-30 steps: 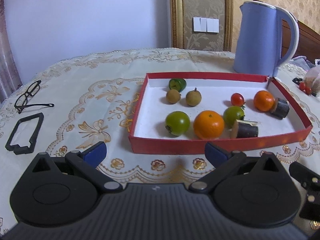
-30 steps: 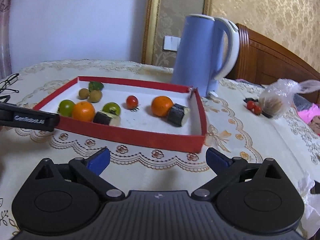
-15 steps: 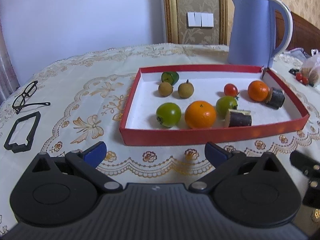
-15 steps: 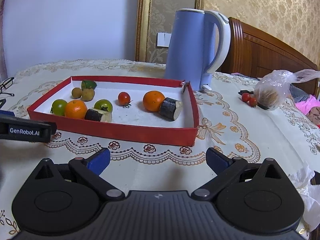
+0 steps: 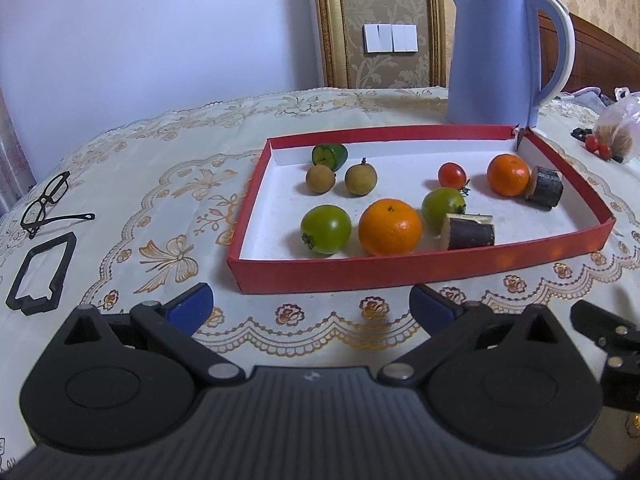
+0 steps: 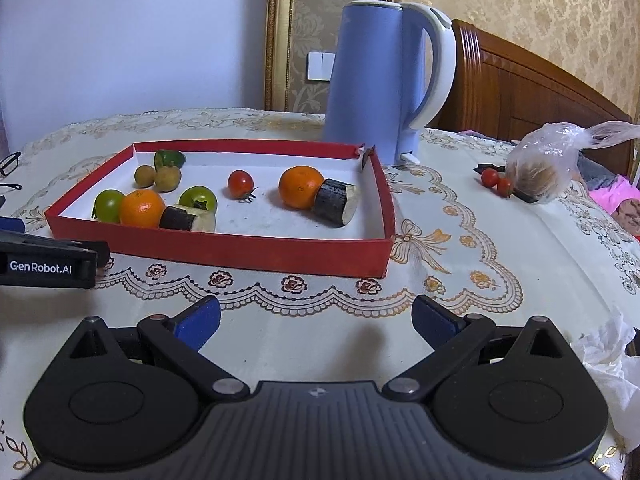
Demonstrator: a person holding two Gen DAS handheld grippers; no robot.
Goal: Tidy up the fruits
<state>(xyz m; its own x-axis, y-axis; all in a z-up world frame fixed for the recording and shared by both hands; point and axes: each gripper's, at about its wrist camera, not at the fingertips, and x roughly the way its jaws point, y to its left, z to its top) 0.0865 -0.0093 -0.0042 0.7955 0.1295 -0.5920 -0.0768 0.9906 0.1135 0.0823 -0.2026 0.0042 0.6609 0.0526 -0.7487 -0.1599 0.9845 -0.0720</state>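
Observation:
A shallow red tray [image 5: 420,270] [image 6: 224,254] with a white floor holds several fruits. A big orange [image 5: 390,226] [image 6: 142,208] lies near its front wall between two green tomatoes [image 5: 326,229] [image 5: 444,205]. Behind are two brown longans [image 5: 320,178] [image 5: 360,178], a green piece [image 5: 330,155], a red cherry tomato [image 5: 452,175] [image 6: 240,184], a second orange [image 5: 508,174] [image 6: 301,187] and two dark cut pieces [image 5: 468,232] [image 5: 544,188]. My left gripper [image 5: 311,306] and right gripper [image 6: 316,320] hover open before the tray, holding nothing.
A blue kettle [image 5: 504,52] [image 6: 384,80] stands behind the tray's far right corner. Glasses [image 5: 48,204] and a black frame [image 5: 40,272] lie at the left. A plastic bag [image 6: 548,164] and two cherry tomatoes [image 6: 496,182] sit at the right, crumpled tissue [image 6: 612,364] near right.
Both grippers have drawn back and risen slightly from the tray, which now sits a little farther off in both views. Both stayed open; no fruit moved.

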